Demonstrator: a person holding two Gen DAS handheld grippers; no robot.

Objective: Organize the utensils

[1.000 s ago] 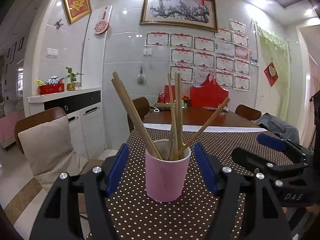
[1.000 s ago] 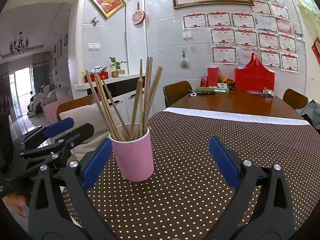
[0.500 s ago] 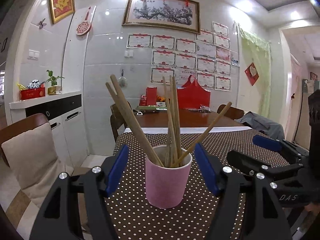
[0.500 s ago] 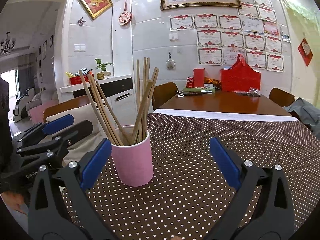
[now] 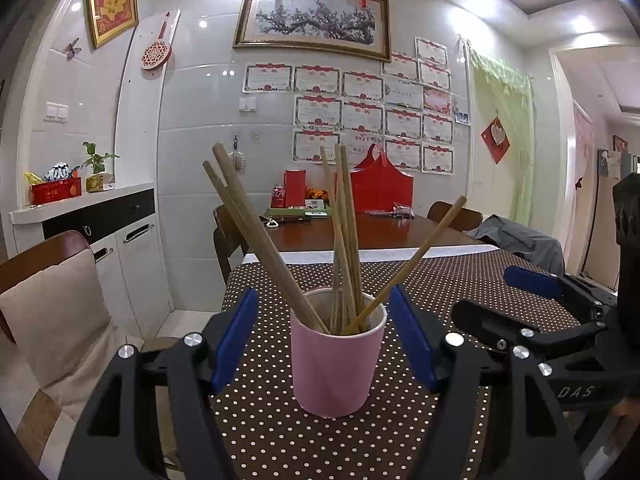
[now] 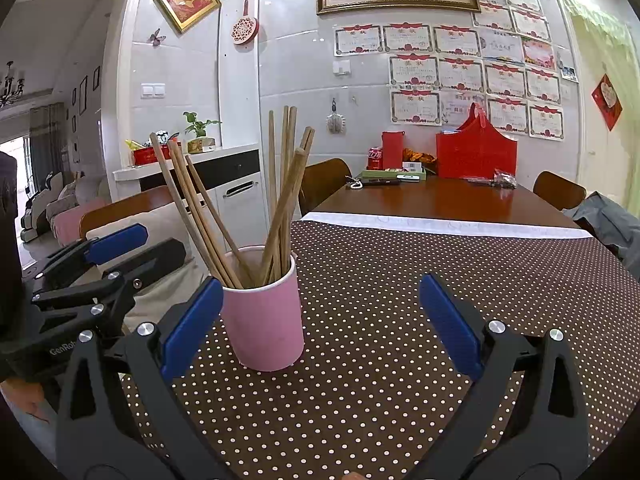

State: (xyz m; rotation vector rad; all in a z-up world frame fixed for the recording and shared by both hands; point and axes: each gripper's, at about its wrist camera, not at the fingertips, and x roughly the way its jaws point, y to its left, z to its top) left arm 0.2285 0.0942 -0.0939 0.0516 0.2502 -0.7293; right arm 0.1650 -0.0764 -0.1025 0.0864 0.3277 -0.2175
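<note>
Swinging round a little, the left gripper [image 5: 322, 336] now frames the pink cup [image 5: 336, 364] squarely, jaws wide and clear of it. Near the tablecloth's [image 6: 400, 300] left edge, the cup already holds all visible chopsticks [image 5: 344, 240]. Right gripper [image 6: 320, 320] hangs released, empty.

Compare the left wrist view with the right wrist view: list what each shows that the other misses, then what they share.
Only the left wrist view: the green curtain at full length, the doorway at far right, and the right gripper seen from the side.

Only the right wrist view: the living room opening with a chandelier at far left, and the left gripper seen from the side.

Both: the pink cup holding wooden chopsticks on the dotted tablecloth, the red bag, the certificates and the framed blossom painting. Both grippers are open and empty.
</note>
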